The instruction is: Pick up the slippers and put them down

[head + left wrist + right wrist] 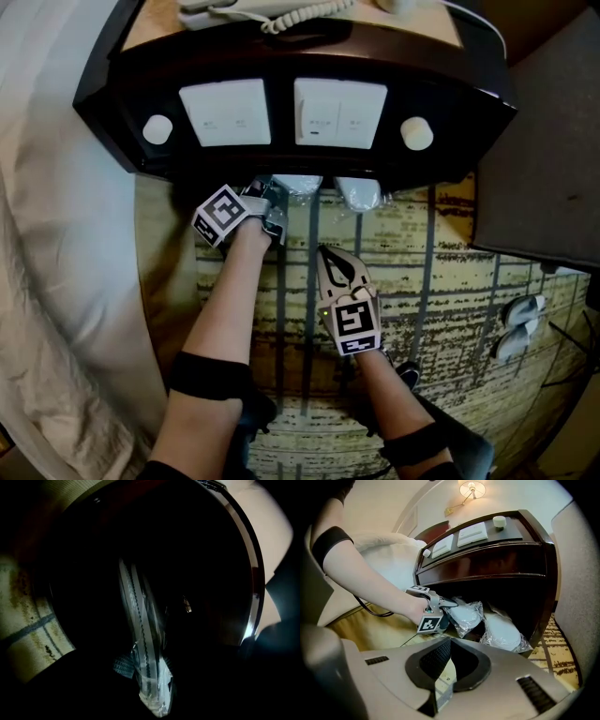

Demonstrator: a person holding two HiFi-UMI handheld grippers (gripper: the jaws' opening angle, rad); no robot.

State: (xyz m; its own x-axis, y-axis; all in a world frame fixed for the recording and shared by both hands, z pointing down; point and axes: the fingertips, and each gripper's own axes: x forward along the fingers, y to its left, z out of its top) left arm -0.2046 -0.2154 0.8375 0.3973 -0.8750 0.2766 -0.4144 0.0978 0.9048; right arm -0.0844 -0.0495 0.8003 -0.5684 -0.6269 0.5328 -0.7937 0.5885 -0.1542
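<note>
Beside the bed (pixel 47 234), the left hand-held gripper (pixel 274 208) is clamped on a pair of white slippers (pixel 466 616) sealed in clear, crinkled plastic, at the mouth of the dark nightstand's (pixel 122 103) lower opening. A second bagged pair (pixel 502 632) lies just right of it. Nearer, the right hand-held gripper (pixel 330 262), jaws together and empty, hangs over the patterned carpet (pixel 422 281).

slippers (pixel 465 615): matt white, sealed in clear crinkly glossy plastic. nightstand (pixel 487 569) at 12 o'clock: dark glossy wood. carpet (pixel 422 272): rough patterned pile. bedsheet (pixel 56 281) at 9 o'clock: matt cloth. right gripper (pixel 324 253): matt grey plastic.
</note>
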